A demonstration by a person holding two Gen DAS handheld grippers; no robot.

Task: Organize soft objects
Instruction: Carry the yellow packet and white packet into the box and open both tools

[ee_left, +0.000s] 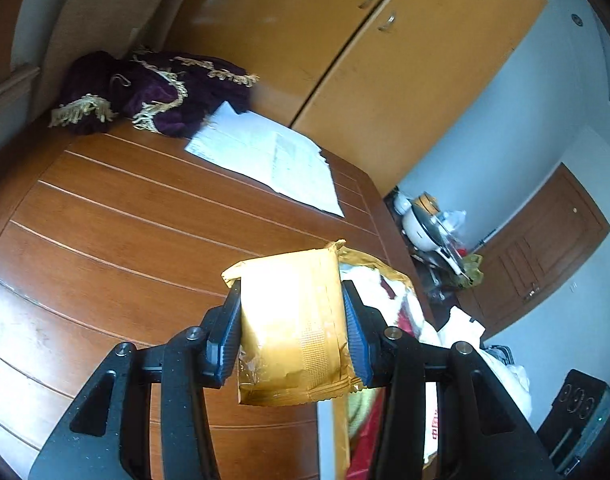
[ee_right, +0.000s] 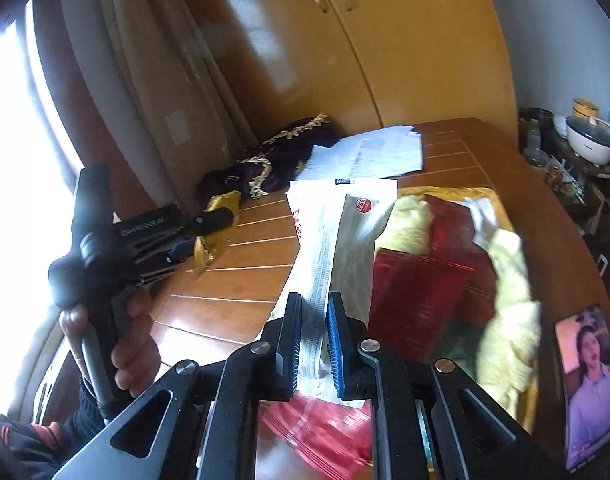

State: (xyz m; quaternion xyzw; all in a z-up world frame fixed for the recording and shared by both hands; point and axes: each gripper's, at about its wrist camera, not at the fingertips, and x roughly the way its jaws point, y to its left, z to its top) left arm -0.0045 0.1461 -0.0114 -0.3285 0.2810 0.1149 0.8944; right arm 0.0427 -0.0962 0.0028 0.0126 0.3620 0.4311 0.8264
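My left gripper [ee_left: 292,308] is shut on a gold foil packet [ee_left: 293,320], held above the wooden table [ee_left: 125,220]. From the right wrist view the same left gripper [ee_right: 209,236] shows at the left with a hand around its handle, the gold packet [ee_right: 213,240] in its fingers. My right gripper [ee_right: 315,320] is shut on a white plastic pouch [ee_right: 337,228] with red print and a red round sticker. The pouch hangs over a heap of soft items: yellow fluffy cloth [ee_right: 505,312] and red packaging [ee_right: 425,280] on a gold sheet.
A purple velvet cloth with gold fringe [ee_left: 153,92] lies at the table's far corner beside white papers [ee_left: 273,156]. Orange cabinet doors [ee_left: 385,60] stand behind. A phone with a lit screen [ee_right: 589,384] leans at the right. Cookware [ee_left: 425,224] crowds a low stand beyond the table.
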